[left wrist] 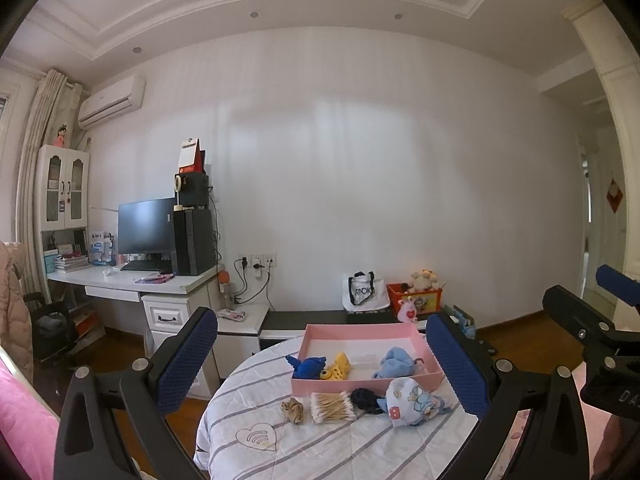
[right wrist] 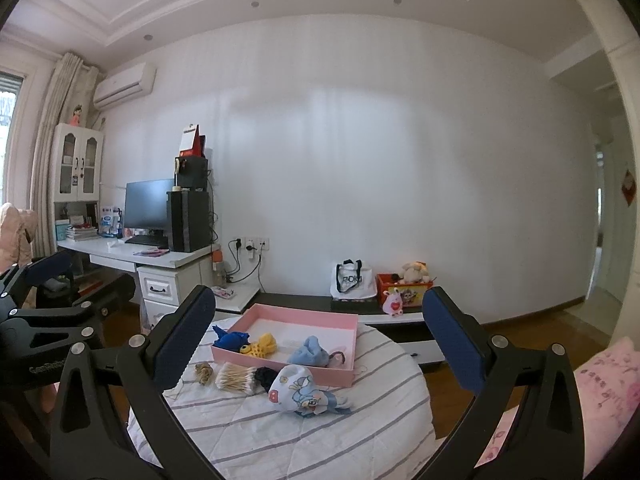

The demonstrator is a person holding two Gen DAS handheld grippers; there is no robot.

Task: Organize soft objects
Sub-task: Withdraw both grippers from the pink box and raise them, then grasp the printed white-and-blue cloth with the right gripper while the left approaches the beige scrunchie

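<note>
Your left gripper (left wrist: 324, 364) and your right gripper (right wrist: 320, 344) both hang above the near edge of a round table draped in a striped white cloth (right wrist: 280, 432); on each, the blue-padded fingers stand wide apart with nothing between them.

Container: a shallow pink tray (right wrist: 352, 336), white inside, lies on the far half of the table. It holds three soft things along its near wall:
- at the left corner, a dark blue plush (right wrist: 231, 340);
- just beside it, a yellow knitted toy (right wrist: 262, 346), the two touching;
- toward the right, a light blue plush (right wrist: 310, 354), apart from the other two, with a small hair band (right wrist: 338, 356) next to it.
The far half of the tray floor is bare.

Outside the tray, on the cloth in front of its near wall, from left to right:
- a tan scrunchie (right wrist: 203, 372);
- a bundle of cotton swabs (right wrist: 236, 378);
- a black scrunchie (right wrist: 265, 377), touching the swabs;
- a cartoon-print cloth (right wrist: 304, 392), white and blue, crumpled, lying against the tray's near wall.

Second container, in the background: a red bin (left wrist: 416, 300) on the low dark bench against the wall holds a beige stuffed animal (left wrist: 424, 279); a white tote bag (left wrist: 362, 292) stands just left of the bin.
</note>
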